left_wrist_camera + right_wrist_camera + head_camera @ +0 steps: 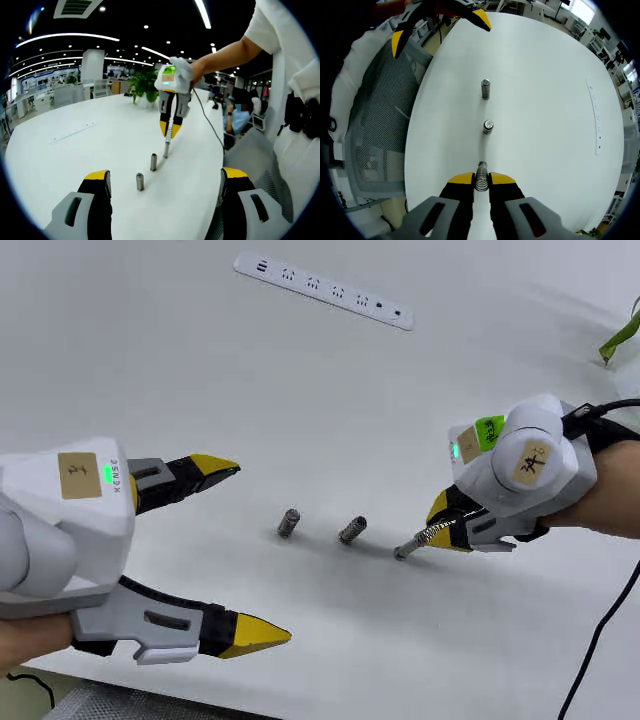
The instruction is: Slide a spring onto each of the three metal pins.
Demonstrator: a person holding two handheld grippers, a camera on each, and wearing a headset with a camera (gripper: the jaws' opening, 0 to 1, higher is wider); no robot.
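Right gripper clenched on spring, which sits partway over third pin, at 3 o'clock of middle pin. Left gripper released, at 9. Keep spring in line with pin, ease down, then release.

Bright, even overhead light is washing the white table, leaving it evenly lit in the head view. The middle pin is casting only a soft, pale shadow (little more than a grey smudge). In the left gripper view, ceiling strips are glowing against a dark ceiling. Both gripper views are bowing the table's edge, and the distant office is blurring slightly.
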